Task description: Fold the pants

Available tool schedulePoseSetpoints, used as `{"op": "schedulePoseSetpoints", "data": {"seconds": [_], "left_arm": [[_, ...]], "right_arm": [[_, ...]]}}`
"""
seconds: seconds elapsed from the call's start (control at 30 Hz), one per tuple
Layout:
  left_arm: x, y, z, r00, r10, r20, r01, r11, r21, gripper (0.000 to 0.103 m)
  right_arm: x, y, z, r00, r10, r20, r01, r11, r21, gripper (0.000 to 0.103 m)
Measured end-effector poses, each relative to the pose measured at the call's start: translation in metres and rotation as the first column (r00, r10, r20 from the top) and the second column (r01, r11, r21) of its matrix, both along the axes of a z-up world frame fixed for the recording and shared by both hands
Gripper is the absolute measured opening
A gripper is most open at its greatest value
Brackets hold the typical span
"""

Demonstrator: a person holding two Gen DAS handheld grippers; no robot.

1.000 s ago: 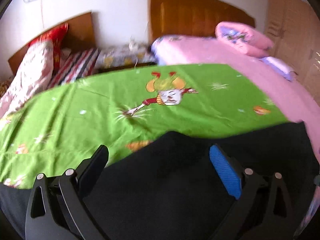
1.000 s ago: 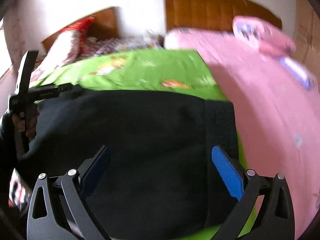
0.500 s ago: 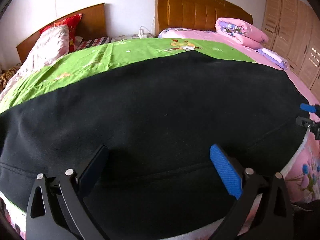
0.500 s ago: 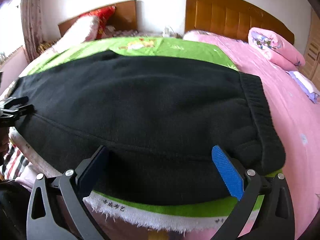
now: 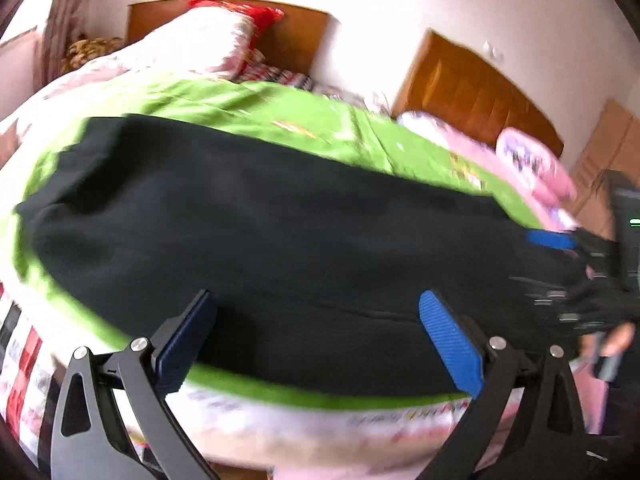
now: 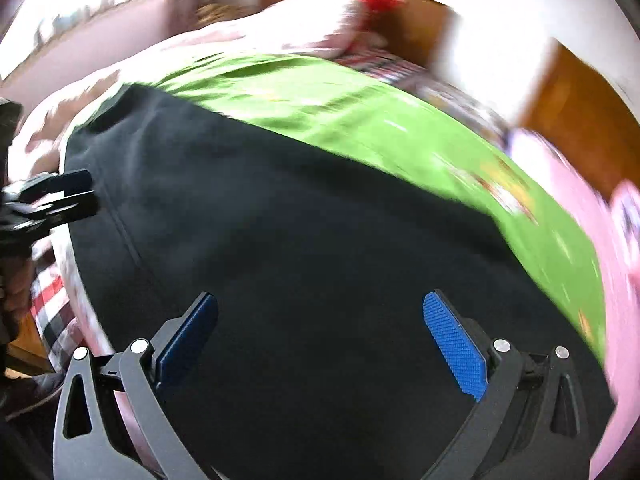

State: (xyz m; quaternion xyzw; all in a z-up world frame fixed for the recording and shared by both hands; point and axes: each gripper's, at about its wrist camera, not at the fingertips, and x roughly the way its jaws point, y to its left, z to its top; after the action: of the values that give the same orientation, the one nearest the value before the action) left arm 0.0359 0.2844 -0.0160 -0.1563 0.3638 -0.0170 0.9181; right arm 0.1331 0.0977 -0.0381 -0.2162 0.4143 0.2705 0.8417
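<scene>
Black pants [image 5: 280, 232], green sheet [image 5: 320, 128], pink pillow [image 5: 532, 164]

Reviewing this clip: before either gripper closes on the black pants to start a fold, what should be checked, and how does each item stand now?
1. Left gripper open, nothing held: ok.
2. Right gripper open, nothing held: ok.
3. Black fleece pants spread flat on the green printed sheet: ok.
4. Pant fabric between the fingers: cannot tell.
5. Image sharp enough to judge edges: not ok, both views blurred.
</scene>
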Motion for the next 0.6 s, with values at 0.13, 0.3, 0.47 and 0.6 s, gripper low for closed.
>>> {"op": "schedulePoseSetpoints", "data": {"seconds": [0.13, 0.3, 0.47, 0.6], "left_arm": [[-0.035, 0.09, 0.009, 0.984, 0.173, 0.032, -0.161, 0.959, -0.234, 0.101], [-0.078, 0.181, -0.011, 0.903, 0.427, -0.038, -0.404, 0.818, -0.409, 0.101], [-0.097, 0.205, -0.021, 0.843, 0.527, -0.111, -0.529, 0.771, -0.356, 0.101], [-0.099, 0.208, -0.027, 0.85, 0.512, -0.124, -0.519, 0.773, -0.365, 0.101]], "right_arm": [[-0.006, 0.067, 0.016, 0.988, 0.154, 0.0, -0.152, 0.978, 0.146, 0.099], [-0.02, 0.144, 0.018, 0.948, 0.318, 0.009, -0.316, 0.936, 0.154, 0.099], [-0.046, 0.222, 0.001, 0.876, 0.482, 0.023, -0.482, 0.876, 0.026, 0.098], [-0.062, 0.268, -0.014, 0.835, 0.55, 0.038, -0.546, 0.834, -0.075, 0.096]]}}
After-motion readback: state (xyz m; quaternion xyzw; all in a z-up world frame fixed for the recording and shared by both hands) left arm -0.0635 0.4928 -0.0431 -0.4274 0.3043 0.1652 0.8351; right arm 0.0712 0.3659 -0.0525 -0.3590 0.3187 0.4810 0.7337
